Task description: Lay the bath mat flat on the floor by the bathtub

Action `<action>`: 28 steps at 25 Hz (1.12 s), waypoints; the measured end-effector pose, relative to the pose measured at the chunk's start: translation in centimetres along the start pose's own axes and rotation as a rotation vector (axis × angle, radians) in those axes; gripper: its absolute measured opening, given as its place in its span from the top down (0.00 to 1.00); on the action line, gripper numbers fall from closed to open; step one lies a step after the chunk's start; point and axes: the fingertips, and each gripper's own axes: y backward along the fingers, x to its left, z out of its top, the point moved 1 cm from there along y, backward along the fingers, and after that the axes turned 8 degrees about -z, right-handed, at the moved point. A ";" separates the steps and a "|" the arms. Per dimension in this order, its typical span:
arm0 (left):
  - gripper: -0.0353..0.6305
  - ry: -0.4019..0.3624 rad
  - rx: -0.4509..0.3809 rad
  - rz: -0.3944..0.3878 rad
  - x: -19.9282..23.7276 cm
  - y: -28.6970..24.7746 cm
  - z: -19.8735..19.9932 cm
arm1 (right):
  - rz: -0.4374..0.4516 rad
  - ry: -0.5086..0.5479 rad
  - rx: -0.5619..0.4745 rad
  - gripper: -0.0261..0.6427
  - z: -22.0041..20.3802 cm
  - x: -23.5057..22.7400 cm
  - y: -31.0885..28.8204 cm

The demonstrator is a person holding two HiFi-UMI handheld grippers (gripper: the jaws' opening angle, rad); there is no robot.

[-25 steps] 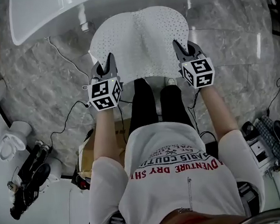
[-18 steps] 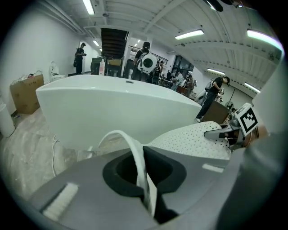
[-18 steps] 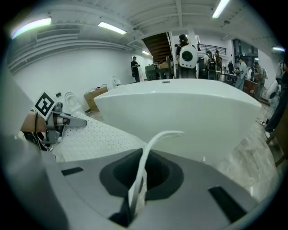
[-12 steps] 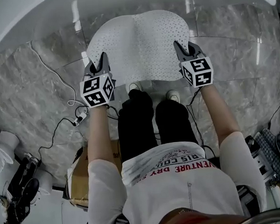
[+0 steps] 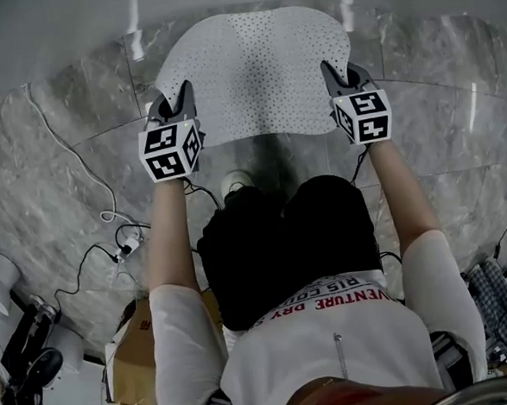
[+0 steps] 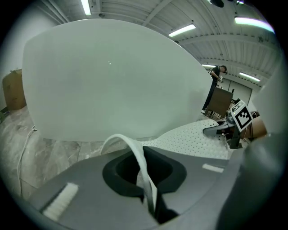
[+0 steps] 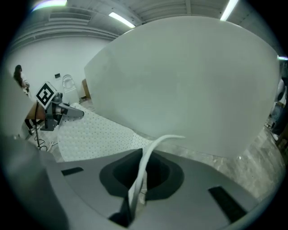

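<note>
the left gripper has its fingers clamped together on the near left corner of the white perforated bath mat. in the left gripper view the mat's thin edge curls up out of them. the right gripper is clamped the same way on the near right corner. between the two sets of fingers the mat spreads wide, and beyond them it runs out over the marble floor toward the white bathtub, which rises just past its far edge. whether the mat touches the floor cannot be told.
</note>
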 end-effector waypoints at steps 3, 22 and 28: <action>0.92 -0.018 0.002 0.000 0.8 -1.9 -1.9 | -0.023 -0.018 0.034 0.93 -2.5 -0.5 -2.4; 0.91 -0.020 0.077 0.218 8.9 -6.3 -13.1 | -0.138 0.091 0.213 0.93 -15.2 -5.3 -9.7; 0.70 -0.019 0.196 0.249 12.0 -6.5 -16.5 | -0.283 0.040 0.231 0.80 -17.9 -8.7 -9.8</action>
